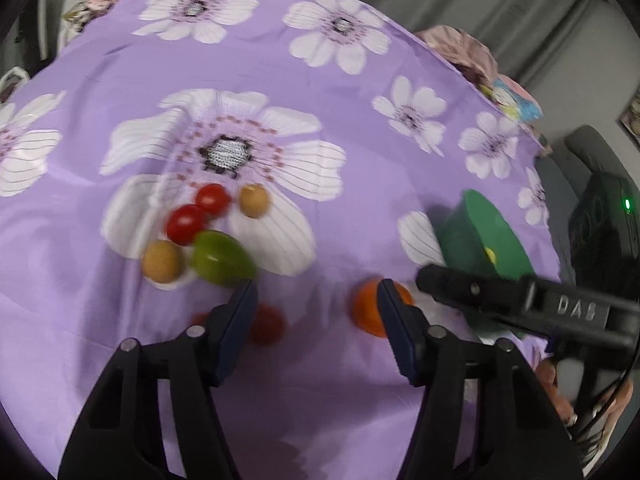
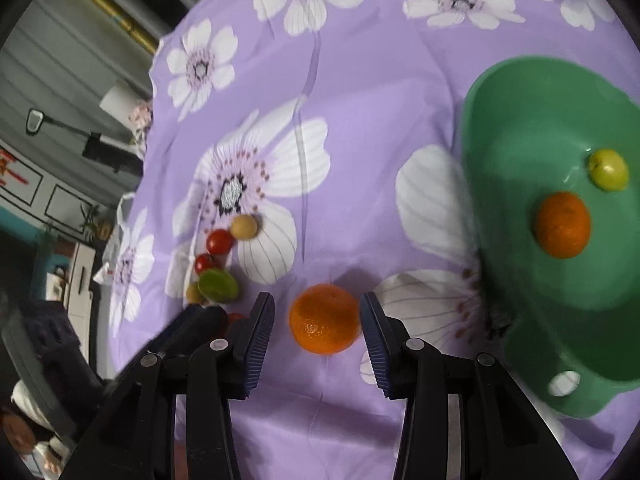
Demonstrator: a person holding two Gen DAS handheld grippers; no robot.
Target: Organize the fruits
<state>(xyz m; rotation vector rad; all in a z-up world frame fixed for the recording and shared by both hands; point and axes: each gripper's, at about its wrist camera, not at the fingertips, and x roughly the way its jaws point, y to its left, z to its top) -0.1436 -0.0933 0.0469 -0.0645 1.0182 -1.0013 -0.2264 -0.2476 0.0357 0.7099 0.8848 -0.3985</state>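
An orange (image 2: 325, 319) lies on the purple flowered cloth between the open fingers of my right gripper (image 2: 318, 320); no contact shows. A green bowl (image 2: 532, 288) to the right holds another orange (image 2: 562, 225) and a small yellow-green fruit (image 2: 608, 169). In the left wrist view my left gripper (image 1: 316, 300) is open and empty above the cloth. The loose orange (image 1: 366, 308) sits just behind its right finger and a red tomato (image 1: 268, 324) beside its left finger. Beyond lie a green fruit (image 1: 220, 258), two tomatoes (image 1: 200, 210) and two tan round fruits (image 1: 162, 261).
The right gripper's black body (image 1: 520, 300) reaches in from the right in the left wrist view, in front of the green bowl (image 1: 480, 232). The cloth's edge falls off at the far right (image 1: 532, 136) near a dark device. Room furniture shows past the table's left edge (image 2: 80, 200).
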